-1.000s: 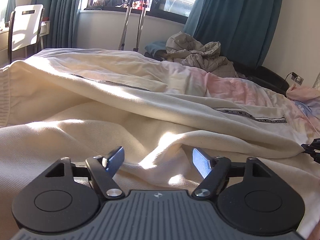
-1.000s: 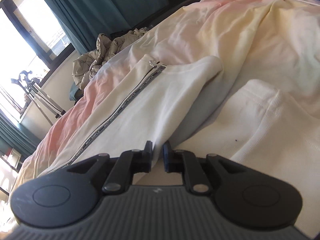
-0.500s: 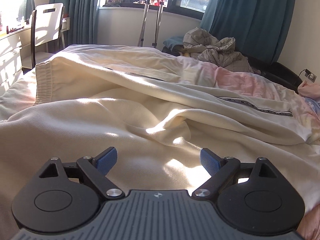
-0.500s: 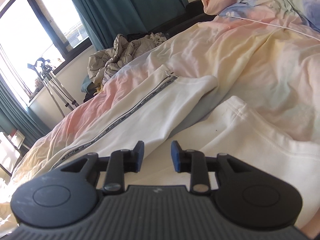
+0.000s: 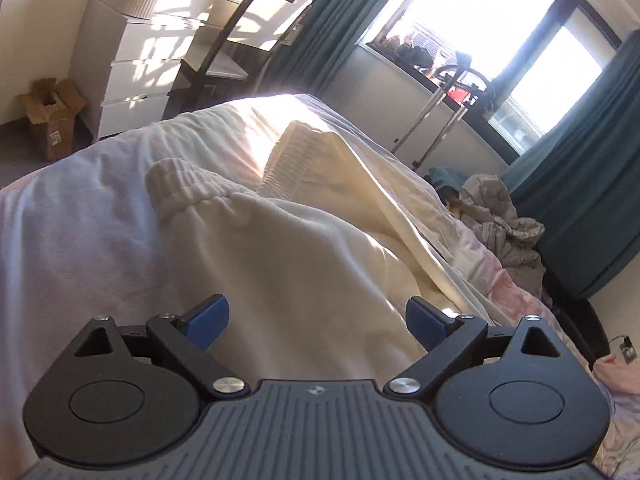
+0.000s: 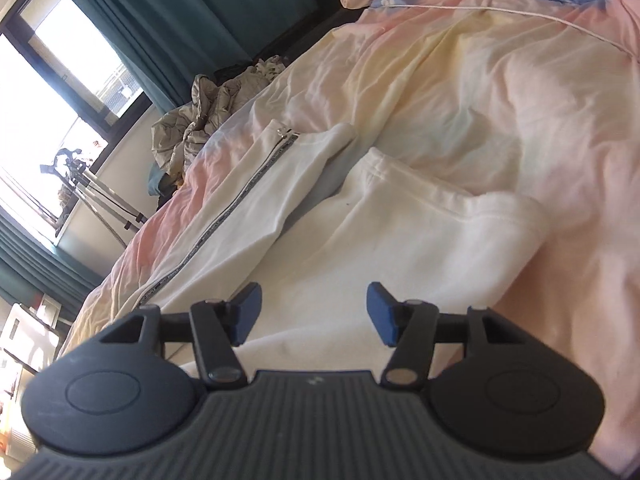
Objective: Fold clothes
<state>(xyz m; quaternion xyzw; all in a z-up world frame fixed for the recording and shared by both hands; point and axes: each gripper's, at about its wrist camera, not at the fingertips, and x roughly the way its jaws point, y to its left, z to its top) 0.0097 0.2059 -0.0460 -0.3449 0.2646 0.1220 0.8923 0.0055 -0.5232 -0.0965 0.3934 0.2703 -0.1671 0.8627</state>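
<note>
- Cream sweatpants (image 5: 304,248) lie spread on the bed (image 6: 500,92), on its pastel duvet. Laid out long and flat, probably so they can be folded lengthwise.
- Elastic waistband (image 5: 188,184) is at the end toward the white drawers (image 5: 132,44) and chair (image 5: 260,12); it is bunched and partly stood up, not flat.
- Leg ends lie toward the pillow end. Near cuff (image 6: 516,208) is flat on the duvet; the far leg, with a zipped side stripe (image 6: 240,204), lies just beside it, a shadowed gap between the two.
- Left gripper (image 5: 316,320) has its jaws wide apart, nothing between them, low over the seat/hip fabric. Blue pads (image 5: 208,320) are clear of the cloth as far as visible.
- Right gripper (image 6: 314,314) is also spread, empty, hovering over the near leg, short of its cuff.
- Judgement: one gripper at each end of the garment reads as setup for a two-point pickup, waistband side and cuff side, so the pants stay taut while folded.
- Risk: thick fleece may bunch; a shallow pinch may catch only the top layer.
- Crumpled grey clothes (image 5: 504,212) are heaped past the bed by the teal curtains (image 5: 592,184), well apart.
</note>
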